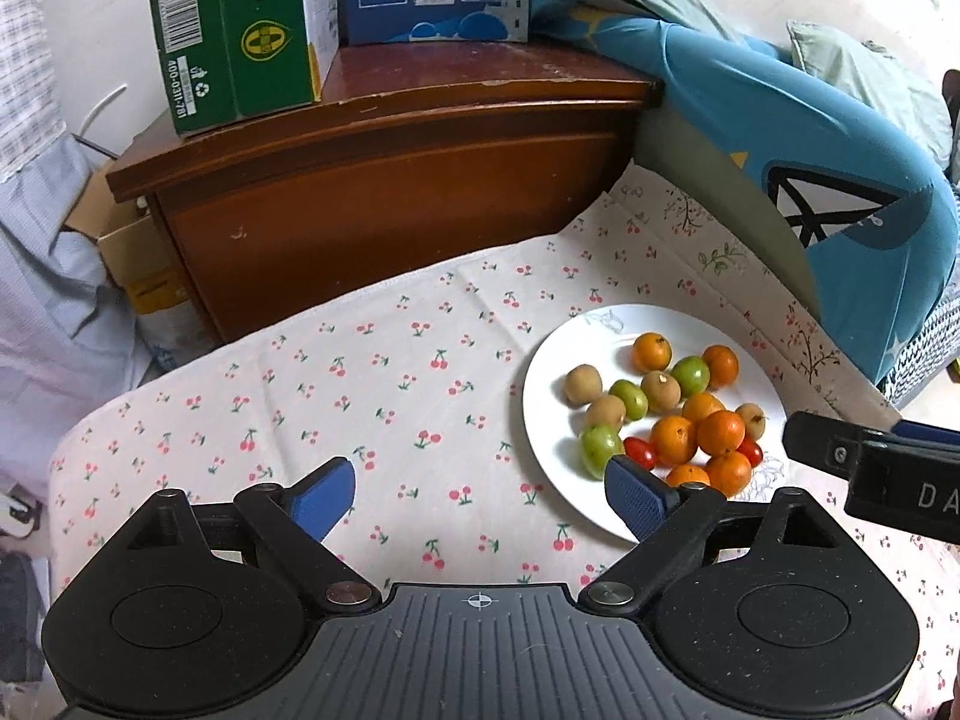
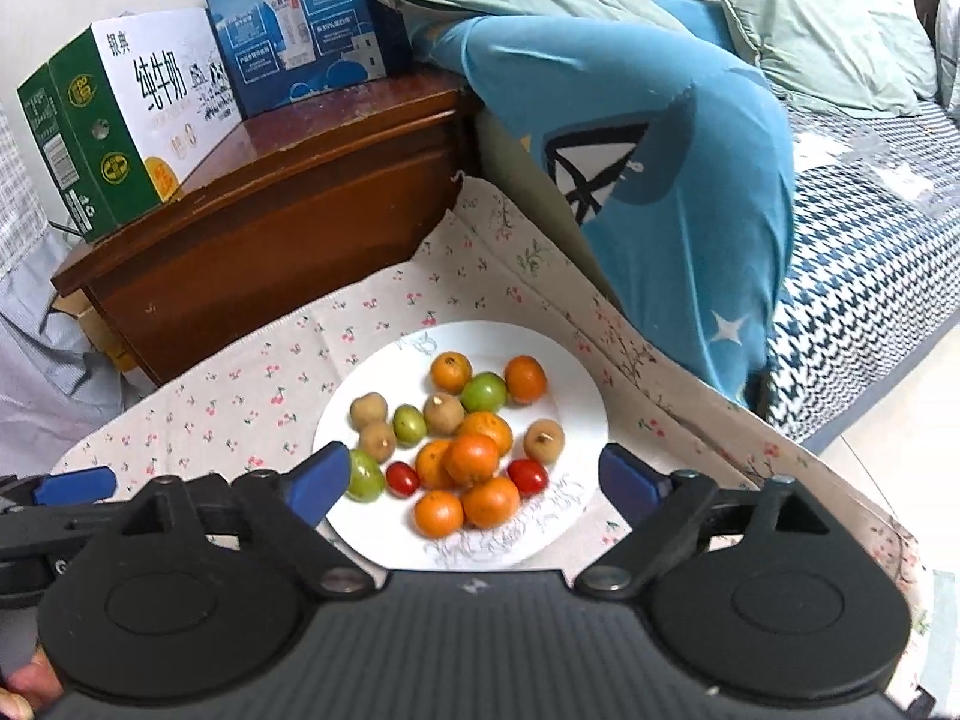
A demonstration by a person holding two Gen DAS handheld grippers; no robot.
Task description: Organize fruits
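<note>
A white plate (image 1: 546,414) (image 2: 570,384) on the cherry-print cloth holds a heap of small fruits: several oranges (image 1: 720,432) (image 2: 471,459), green fruits (image 1: 600,450) (image 2: 486,390), tan longans (image 1: 582,384) (image 2: 369,410) and two red cherry tomatoes (image 1: 639,452) (image 2: 528,476). My left gripper (image 1: 483,492) stands open over the cloth left of the plate, nothing between its blue pads. My right gripper (image 2: 474,480) is open above the plate's near side, with the fruit heap seen between its pads, untouched. The right gripper (image 1: 870,462) also shows at the right edge of the left wrist view.
The cherry-print cloth (image 1: 360,372) covers a low surface. Behind it stands a brown wooden cabinet (image 1: 384,180) with a green-and-white milk carton box (image 2: 114,120) and a blue box (image 2: 294,24). A blue pillow (image 2: 648,150) and a patterned bed (image 2: 870,276) lie on the right.
</note>
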